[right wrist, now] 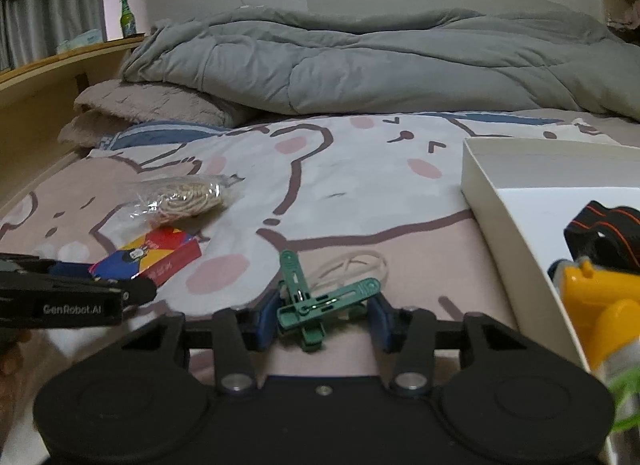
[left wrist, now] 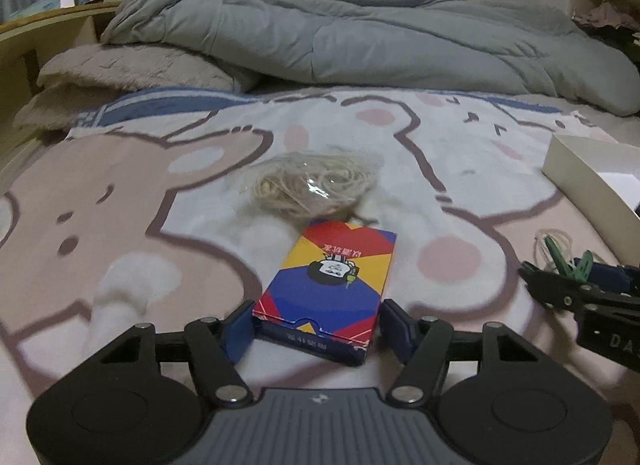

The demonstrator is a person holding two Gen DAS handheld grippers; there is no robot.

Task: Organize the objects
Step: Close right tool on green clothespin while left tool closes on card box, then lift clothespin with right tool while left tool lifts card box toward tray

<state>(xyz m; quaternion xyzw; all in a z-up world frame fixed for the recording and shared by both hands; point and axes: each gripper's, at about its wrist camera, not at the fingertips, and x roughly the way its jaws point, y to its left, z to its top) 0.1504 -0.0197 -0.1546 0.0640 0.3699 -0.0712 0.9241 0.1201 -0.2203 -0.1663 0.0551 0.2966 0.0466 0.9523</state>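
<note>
My left gripper [left wrist: 316, 329] straddles the near short end of the card box [left wrist: 326, 289], fingers [left wrist: 240, 331] wide, one each side. The pads look just clear of the box walls, contact not certain. The box lies flat on the bed [left wrist: 120, 185], roughly mid-bed, long axis running away from me toward the bundled rope bag [left wrist: 312, 187]; its printed figure is upside down to me, so the top points at me. I judge I came in along the long axis so closing pinches the narrow width.

My right gripper [right wrist: 320, 325] brackets the two green clips [right wrist: 316, 301], fingers [right wrist: 266, 323] open around them. The clips are crossed, one long axis pointing away and slightly left, the other running out to the right. A loop of pale rubber band [right wrist: 352, 265] lies just behind them. They sit near the bed's right side, close to the white box [right wrist: 500, 225], which already holds a yellow item [right wrist: 592, 297] and a black strap thing [right wrist: 608, 233]. Likely both picks go into that box.
</note>
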